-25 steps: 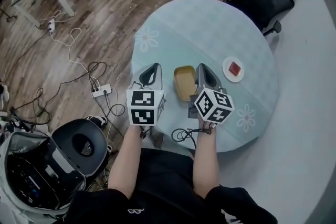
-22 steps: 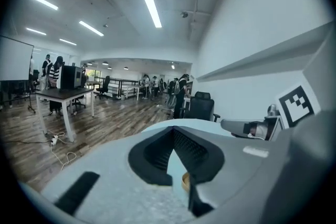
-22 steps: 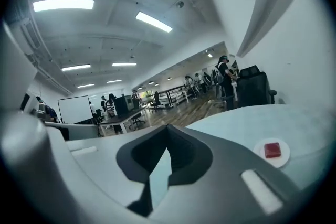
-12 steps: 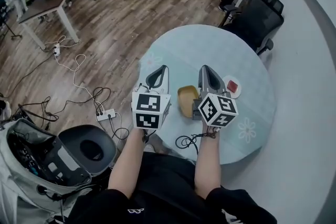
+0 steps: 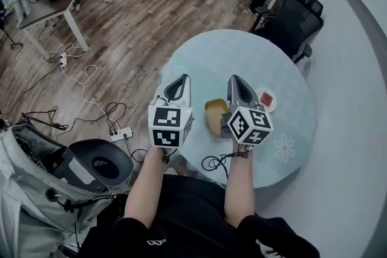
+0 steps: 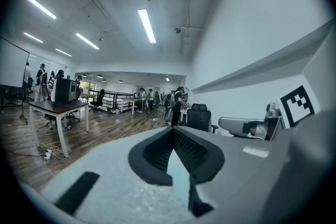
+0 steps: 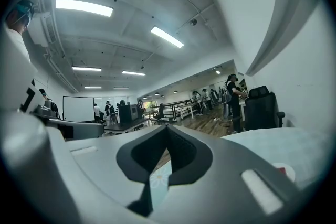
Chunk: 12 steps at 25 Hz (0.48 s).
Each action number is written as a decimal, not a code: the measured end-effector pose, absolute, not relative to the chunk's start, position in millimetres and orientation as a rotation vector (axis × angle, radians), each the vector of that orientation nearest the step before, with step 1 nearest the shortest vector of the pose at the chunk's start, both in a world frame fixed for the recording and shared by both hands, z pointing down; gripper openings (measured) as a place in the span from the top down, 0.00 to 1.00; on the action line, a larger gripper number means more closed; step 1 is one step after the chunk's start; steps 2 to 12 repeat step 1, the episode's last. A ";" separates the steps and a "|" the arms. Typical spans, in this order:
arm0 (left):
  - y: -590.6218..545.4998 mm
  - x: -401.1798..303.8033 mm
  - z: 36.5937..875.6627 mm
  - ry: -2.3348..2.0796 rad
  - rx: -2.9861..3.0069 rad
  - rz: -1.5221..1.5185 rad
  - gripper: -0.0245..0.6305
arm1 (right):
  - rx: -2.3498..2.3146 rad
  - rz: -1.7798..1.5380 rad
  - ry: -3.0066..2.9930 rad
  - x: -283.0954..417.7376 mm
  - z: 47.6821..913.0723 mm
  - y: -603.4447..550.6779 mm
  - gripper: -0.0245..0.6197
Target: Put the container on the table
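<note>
1. Wood-plank flooring (image 5: 133, 9) surrounds a round table under a pale blue-green cloth printed with daisies (image 5: 242, 57). A black office chair (image 5: 296, 15) stands at the table's far side.
2. On the near part of the cloth lies the shallow mustard-yellow container with rounded corners (image 5: 213, 115). Its open side faces up and it looks empty, though its right edge is hidden behind the right gripper. It appears to rest on the table already, so the placing looks done.
3. Further right sits a small white plate (image 5: 273, 107) carrying a red block (image 5: 266, 98), apart from the container.
4. The grey left gripper (image 5: 179, 83) is held over the table's near-left edge. Its jaws meet at the tips with nothing between them (only cloth shows through the gap behind the tips in the left gripper view).
5. The grey right gripper (image 5: 236, 83) hovers just beside the container. Its jaws are likewise closed at the tips and it grips nothing.
6. Judging by its thin wall and low profile, the container should be light and fairly stiff, with a smooth, somewhat slippery surface.
7. If it needed moving again, the best hold would be a pinch on one long wall near its middle, one jaw inside and one outside (a corner grip would likely let it swing).
</note>
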<state>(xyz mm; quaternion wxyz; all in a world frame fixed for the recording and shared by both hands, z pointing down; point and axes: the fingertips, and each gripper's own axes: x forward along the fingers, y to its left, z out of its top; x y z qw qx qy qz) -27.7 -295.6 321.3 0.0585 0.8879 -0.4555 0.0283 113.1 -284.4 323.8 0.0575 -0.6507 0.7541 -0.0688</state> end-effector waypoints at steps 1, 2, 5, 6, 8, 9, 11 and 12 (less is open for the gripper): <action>-294.1 -30.6 320.7 -1.377 2.691 0.084 0.96 | -1.976 -0.207 2.286 110.3 323.4 -282.6 0.95; -294.1 -30.6 320.7 -1.377 2.691 0.084 0.96 | -1.976 -0.207 2.286 110.3 323.4 -282.6 0.95; -294.1 -30.6 320.7 -1.377 2.691 0.084 0.96 | -1.976 -0.207 2.286 110.3 323.4 -282.6 0.95; -294.1 -30.6 320.7 -1.377 2.691 0.084 0.96 | -1.976 -0.207 2.286 110.3 323.4 -282.6 0.95; -294.1 -30.6 320.7 -1.377 2.691 0.084 0.96 | -1.976 -0.207 2.286 110.3 323.4 -282.6 0.95; -294.1 -30.6 320.7 -1.377 2.691 0.084 0.96 | -1.976 -0.207 2.286 110.3 323.4 -282.6 0.95; -294.1 -30.6 320.7 -1.377 2.691 0.084 0.96 | -1.976 -0.207 2.286 110.3 323.4 -282.6 0.95; -294.1 -30.6 320.7 -1.377 2.691 0.084 0.96 | -1.976 -0.207 2.286 110.3 323.4 -282.6 0.95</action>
